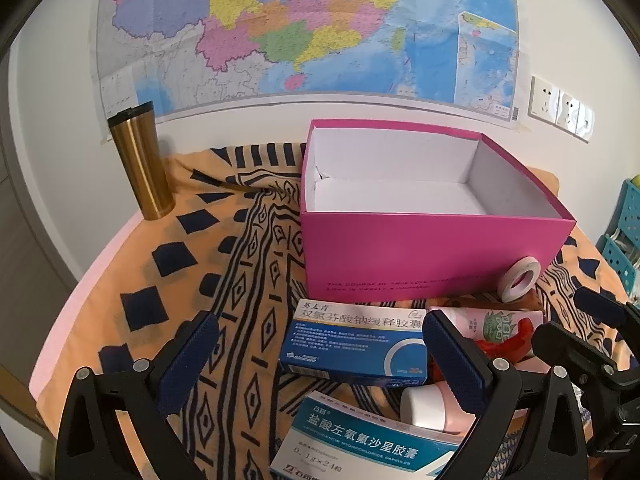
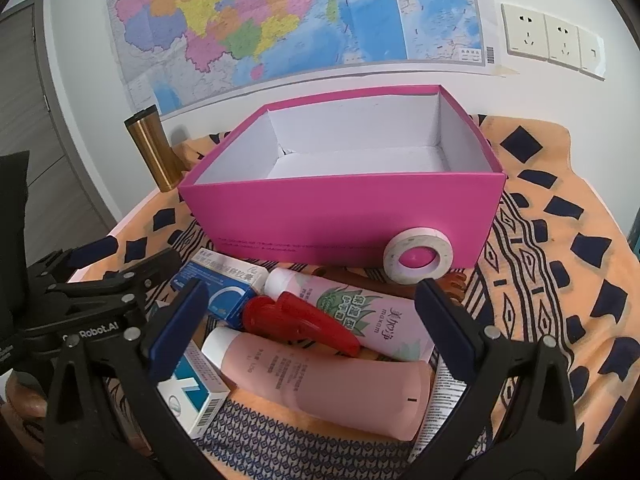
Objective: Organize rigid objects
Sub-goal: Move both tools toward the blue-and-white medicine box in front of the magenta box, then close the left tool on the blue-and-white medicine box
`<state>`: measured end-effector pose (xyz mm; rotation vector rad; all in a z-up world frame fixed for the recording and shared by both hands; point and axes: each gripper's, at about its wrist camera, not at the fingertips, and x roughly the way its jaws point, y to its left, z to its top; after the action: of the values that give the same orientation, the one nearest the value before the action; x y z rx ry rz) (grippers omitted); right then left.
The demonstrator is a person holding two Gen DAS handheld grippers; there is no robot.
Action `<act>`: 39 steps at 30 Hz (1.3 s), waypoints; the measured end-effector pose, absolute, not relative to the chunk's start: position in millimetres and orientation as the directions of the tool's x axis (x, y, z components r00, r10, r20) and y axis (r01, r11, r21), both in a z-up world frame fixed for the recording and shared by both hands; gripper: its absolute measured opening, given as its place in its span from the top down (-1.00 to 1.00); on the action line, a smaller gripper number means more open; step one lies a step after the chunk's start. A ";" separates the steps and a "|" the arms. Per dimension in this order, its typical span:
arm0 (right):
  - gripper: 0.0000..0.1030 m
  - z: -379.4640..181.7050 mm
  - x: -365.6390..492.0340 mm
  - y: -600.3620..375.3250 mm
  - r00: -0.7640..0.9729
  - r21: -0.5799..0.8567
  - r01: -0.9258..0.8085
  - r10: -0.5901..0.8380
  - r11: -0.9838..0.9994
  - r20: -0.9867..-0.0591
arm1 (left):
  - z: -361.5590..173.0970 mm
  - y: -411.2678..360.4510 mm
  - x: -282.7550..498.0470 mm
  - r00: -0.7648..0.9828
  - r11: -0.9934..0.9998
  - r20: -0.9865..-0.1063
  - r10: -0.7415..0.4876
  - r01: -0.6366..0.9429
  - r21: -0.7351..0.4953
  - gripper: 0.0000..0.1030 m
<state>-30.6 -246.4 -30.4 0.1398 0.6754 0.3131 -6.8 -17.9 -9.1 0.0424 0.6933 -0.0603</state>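
A wall map hangs above the cloth-covered counter. The pink box sits mid-frame; tubes and medicine boxes lie below. Left tool and right tool are spread, holding nothing.

We list: matt pink card box, white inside; brushed gold metal tumbler; woven patterned cloth; glossy plastic tubes; printed card cartons; paper tape roll.

The pink box stands open-topped at frame centre. A tape roll leans against its front wall; tubes and cartons crowd the cloth below.
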 end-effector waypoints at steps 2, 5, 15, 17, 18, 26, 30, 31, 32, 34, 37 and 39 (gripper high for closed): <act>-1.00 -32.5 -29.2 -245.1 0.743 0.214 -0.242 0.323 0.946 -0.587 | -9.4 -16.5 -6.1 0.767 0.997 -0.640 -0.043 0.069 0.016 -1.00; -1.00 -33.4 -28.4 -243.2 0.745 0.209 -0.246 0.323 0.946 -0.584 | -9.9 -15.9 -5.6 0.766 0.997 -0.642 -0.042 0.069 0.018 -1.00; -1.00 -36.3 -25.4 -240.3 0.721 0.218 -0.259 0.339 0.941 -0.604 | -14.1 -12.4 -0.4 0.759 0.998 -0.650 -0.042 0.065 0.011 -1.00; -1.00 -37.1 -24.7 -239.2 0.714 0.219 -0.267 0.346 0.938 -0.609 | -15.7 -8.4 0.9 0.757 0.998 -0.652 -0.044 0.064 0.008 -1.00; -1.00 -37.5 -24.4 -238.4 0.711 0.222 -0.270 0.349 0.937 -0.611 | -16.7 -6.1 1.7 0.756 0.998 -0.653 -0.042 0.062 0.007 -1.00; -0.77 -44.4 -18.1 -228.6 0.673 0.240 -0.327 0.403 0.914 -0.620 | -27.0 15.6 13.2 0.724 0.996 -0.686 -0.072 0.092 -0.008 -1.00; -0.43 -45.7 -14.3 -225.6 0.654 0.240 -0.339 0.411 0.910 -0.636 | -35.4 23.6 22.2 0.699 0.994 -0.710 -0.087 0.111 -0.013 -1.00; -0.40 -44.0 -14.4 -224.5 0.646 0.256 -0.356 0.435 0.899 -0.627 | -37.6 25.4 24.4 0.692 0.993 -0.715 -0.096 0.118 -0.019 -1.00; -0.39 -42.7 -14.7 -222.5 0.653 0.248 -0.367 0.439 0.896 -0.617 | -40.1 27.0 27.0 0.685 0.992 -0.721 -0.104 0.126 -0.024 -1.00; -0.39 -38.1 -17.0 -214.7 0.661 0.231 -0.399 0.453 0.887 -0.597 | -43.1 27.9 30.1 0.677 0.989 -0.726 -0.119 0.144 -0.027 -1.00; -0.33 -37.5 -14.4 -197.6 0.627 0.212 -0.447 0.473 0.869 -0.619 | -46.1 25.6 34.2 0.666 0.984 -0.733 -0.136 0.179 -0.020 -0.97; -0.09 -41.6 -7.9 -186.7 0.595 0.205 -0.461 0.473 0.863 -0.650 | -49.9 25.8 38.6 0.647 0.979 -0.745 -0.161 0.203 -0.036 -0.91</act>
<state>-7.9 -186.7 -41.6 0.0159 0.7595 0.5424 38.6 25.8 -49.9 0.0527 0.8424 -0.2073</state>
